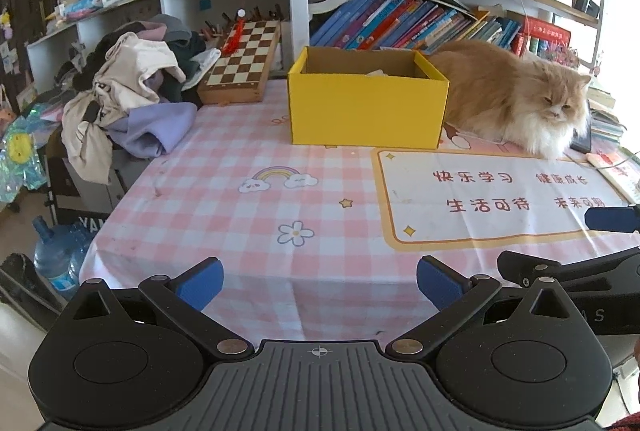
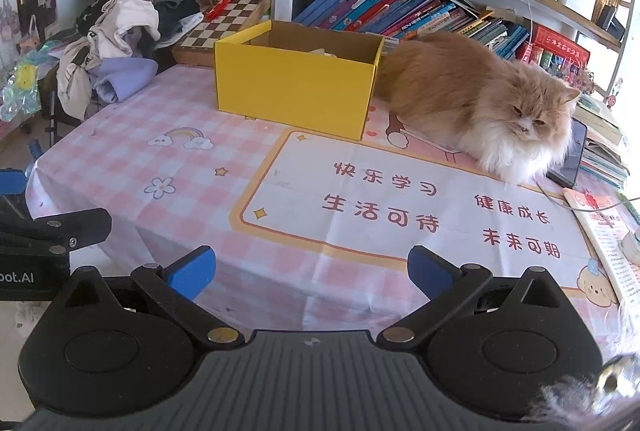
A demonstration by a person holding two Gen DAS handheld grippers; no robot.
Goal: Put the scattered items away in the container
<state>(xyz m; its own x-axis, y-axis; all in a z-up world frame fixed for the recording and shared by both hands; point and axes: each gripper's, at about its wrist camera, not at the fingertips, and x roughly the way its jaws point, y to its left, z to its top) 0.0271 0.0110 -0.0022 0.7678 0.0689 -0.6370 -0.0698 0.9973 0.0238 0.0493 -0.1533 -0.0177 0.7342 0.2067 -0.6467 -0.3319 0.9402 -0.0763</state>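
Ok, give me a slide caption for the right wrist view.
Open right claw over pink checked tablecloth, facing yellow box and ginger cat.

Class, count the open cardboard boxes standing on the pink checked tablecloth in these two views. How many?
1. A yellow box stands mid-table, the cat beside it on its right, the chessboard behind-left. Others could hide behind the clothes pile.

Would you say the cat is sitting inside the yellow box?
No, the cat lies on the tablecloth beside the yellow box, outside its right wall.
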